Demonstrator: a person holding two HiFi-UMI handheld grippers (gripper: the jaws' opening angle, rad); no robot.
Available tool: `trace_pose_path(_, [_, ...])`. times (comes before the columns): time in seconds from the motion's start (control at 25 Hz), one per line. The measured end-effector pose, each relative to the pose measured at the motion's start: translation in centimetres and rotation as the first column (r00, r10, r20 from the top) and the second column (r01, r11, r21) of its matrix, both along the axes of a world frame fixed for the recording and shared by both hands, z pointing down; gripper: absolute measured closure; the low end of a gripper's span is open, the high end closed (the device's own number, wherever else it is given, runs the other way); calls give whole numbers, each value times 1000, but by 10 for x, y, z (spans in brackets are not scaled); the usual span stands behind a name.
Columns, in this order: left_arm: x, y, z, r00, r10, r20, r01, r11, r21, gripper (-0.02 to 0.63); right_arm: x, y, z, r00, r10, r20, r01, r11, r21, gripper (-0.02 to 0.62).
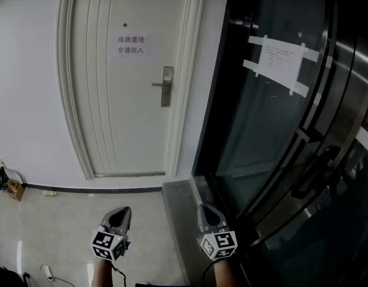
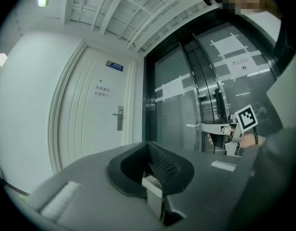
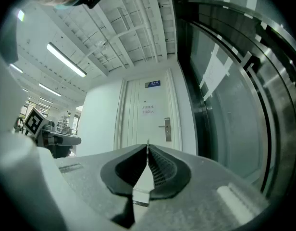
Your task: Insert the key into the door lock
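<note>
1. Two grippers sit low in the head view, well apart from the white door (image 1: 100,100).
2. Right gripper (image 1: 205,209): jaws closed on the key (image 2: 192,125), blade poking past the tips.
3. Left gripper (image 1: 124,211): jaws together, nothing in them.
4. Step, judged: approach. Next: carry the key to the lock plate (image 1: 166,86) and line it up with the keyhole, too small to see.
</note>
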State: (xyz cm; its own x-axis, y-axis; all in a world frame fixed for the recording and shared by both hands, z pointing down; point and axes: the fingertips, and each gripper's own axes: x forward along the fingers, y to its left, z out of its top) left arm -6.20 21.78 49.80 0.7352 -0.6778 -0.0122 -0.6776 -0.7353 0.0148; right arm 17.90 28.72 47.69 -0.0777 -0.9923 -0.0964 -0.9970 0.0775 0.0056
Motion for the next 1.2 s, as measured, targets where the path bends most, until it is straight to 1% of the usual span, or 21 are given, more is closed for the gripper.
trace_pose_path(0.16, [2,1,1,1000,-7,-1,7,1000,-4,604,2,1,0,1000,-14,17,14,1000,3,584])
trace_pose_path(0.48, [3,5,4,999,-34,5,34,999,-7,604,8,3,7,999,-31,12,31,999,-8,584])
trace_pose_path(0.68, [0,-6,8,999,-52,13,53,998,-20,604,8,-11,14,999,-50,23,50,998,-26,584])
trace_pose_path(0.92, [2,-47,11,998,-56,15,56,998,-18,604,16,-50,21,999,-41,31,42,999,-34,584])
trace_pose_path(1.2, [13,-134,7,1000,-18,22,18,1000,-12,604,25,-130,16,1000,4,20,-3,1000,-29,584])
